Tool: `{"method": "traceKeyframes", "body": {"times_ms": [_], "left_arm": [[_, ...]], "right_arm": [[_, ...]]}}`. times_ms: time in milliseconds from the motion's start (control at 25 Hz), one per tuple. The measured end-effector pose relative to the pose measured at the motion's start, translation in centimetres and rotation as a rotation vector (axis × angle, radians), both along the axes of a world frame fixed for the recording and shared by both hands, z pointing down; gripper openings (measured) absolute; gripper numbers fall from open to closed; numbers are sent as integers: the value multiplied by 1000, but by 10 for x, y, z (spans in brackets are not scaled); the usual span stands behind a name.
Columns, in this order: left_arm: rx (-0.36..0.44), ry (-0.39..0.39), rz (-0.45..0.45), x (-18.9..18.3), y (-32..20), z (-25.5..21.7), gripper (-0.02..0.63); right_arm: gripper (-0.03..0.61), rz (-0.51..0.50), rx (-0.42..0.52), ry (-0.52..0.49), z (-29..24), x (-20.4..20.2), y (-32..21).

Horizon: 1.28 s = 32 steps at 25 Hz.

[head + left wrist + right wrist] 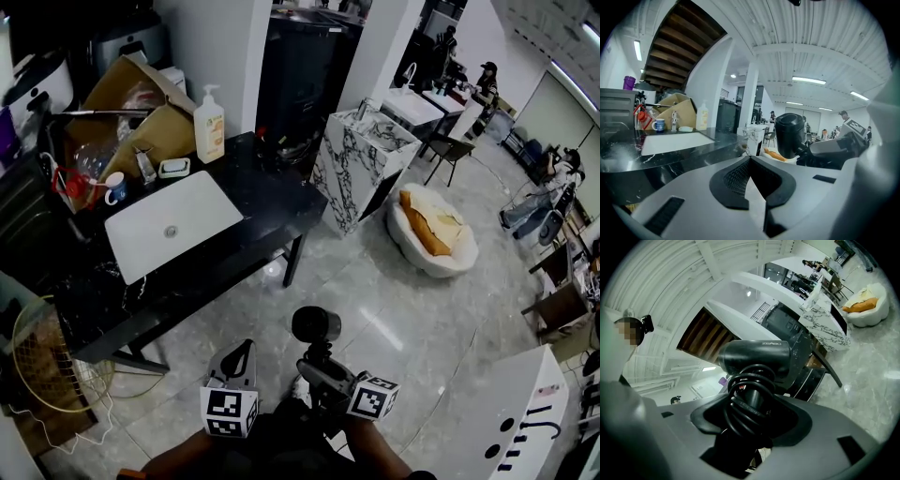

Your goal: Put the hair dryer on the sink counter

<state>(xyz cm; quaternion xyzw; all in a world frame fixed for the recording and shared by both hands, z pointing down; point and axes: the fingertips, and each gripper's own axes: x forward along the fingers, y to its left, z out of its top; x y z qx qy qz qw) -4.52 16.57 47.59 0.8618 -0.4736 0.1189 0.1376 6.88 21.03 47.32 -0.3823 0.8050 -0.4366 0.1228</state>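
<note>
While the hair dryer (316,324) is off the sink counter (272,202), it hangs over bare grey floor (403,319) in the right gripper (317,358). That gripper's fingers are clamped on the dryer's handle, where a black cord (745,399) is wound in loops, and the barrel sits above the jaws. The left gripper (239,361) is just beside it, its fingers together with nothing between them. The counter's near edge runs on a slant from lower left up to a right corner carried on a dark leg (293,258), and a band of open floor lies between that edge and both grippers. Right of the corner stands a marble-patterned pedestal (361,173), close to the counter's end, and beyond it a round white seat (433,230) with an orange cushion lies on the floor. More open floor spreads to the right as far as a white cabinet (506,422). On the counter, bare black surface shows to the right of the white sink basin (202,211) and along its front. The basin shows only its drain. Behind it stand a soap bottle (209,127), a small soap dish (174,168) and a white-and-blue mug (116,187), with an open cardboard box (141,103) at the back whose contents cannot be made out. A wire basket (42,356) sits on the floor at the counter's left end.
</note>
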Motion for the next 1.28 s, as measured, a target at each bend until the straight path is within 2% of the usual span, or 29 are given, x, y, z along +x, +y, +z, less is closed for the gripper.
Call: {"method": "traceKeyframes", "body": {"times_ms": [400, 720, 960, 1280], "left_arm": [[12, -3, -51, 64, -65, -22, 9], [23, -37, -132, 102, -93, -35, 8], [7, -54, -209, 119, -102, -30, 9], [6, -91, -227, 132, -110, -27, 9]], "right_arm": [[278, -70, 26, 2, -21, 58, -72], [278, -157, 60, -2, -31, 99, -113], [278, -234, 51, -20, -27, 118, -130], [278, -274, 54, -24, -19, 127, -142]]}}
